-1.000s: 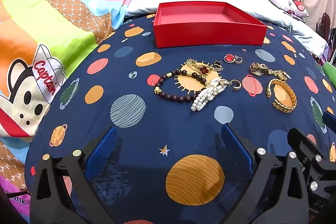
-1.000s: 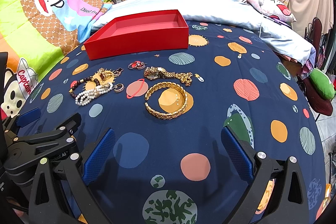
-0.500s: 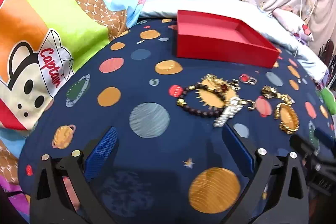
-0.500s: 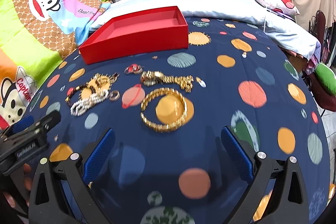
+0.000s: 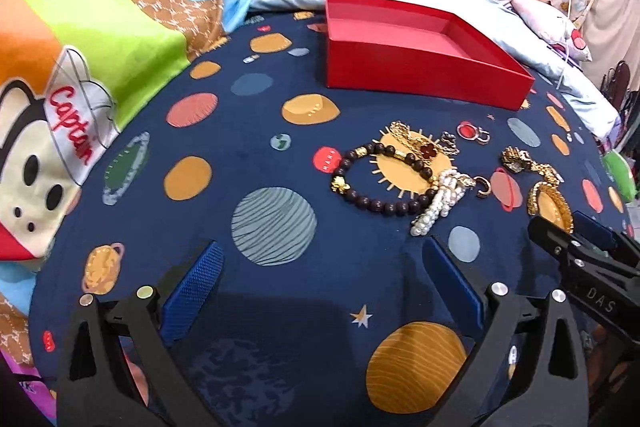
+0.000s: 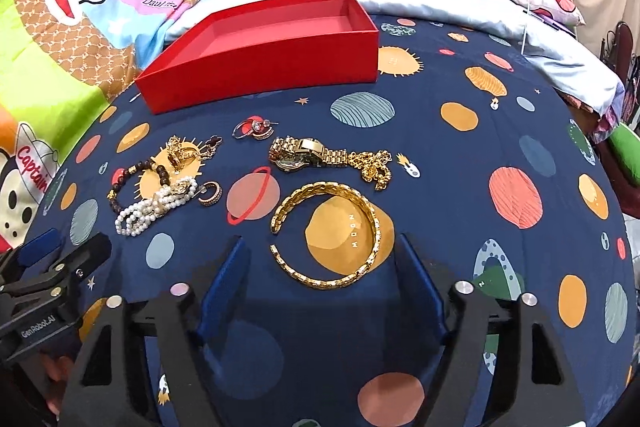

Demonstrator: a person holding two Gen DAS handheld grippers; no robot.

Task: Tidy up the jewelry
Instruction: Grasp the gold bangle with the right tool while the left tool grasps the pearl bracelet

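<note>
Gold, the bangle (image 6: 326, 235) lies flat mid-bed just ahead of the right gripper (image 6: 320, 267), whose empty jaws are closing toward it, nearer than the spread, empty left gripper (image 5: 320, 279); the box (image 6: 260, 55) sits beyond.

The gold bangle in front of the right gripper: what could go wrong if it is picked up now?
1. The gold bangle lies flat on soft bedding, and the right gripper's closing jaws are not yet around it; they may slide over it.
2. The gold watch and gold chain lie just behind; a long reach might drag them.
3. The red box sits farther back; a loose grip could drop the bangle on the way.
</note>
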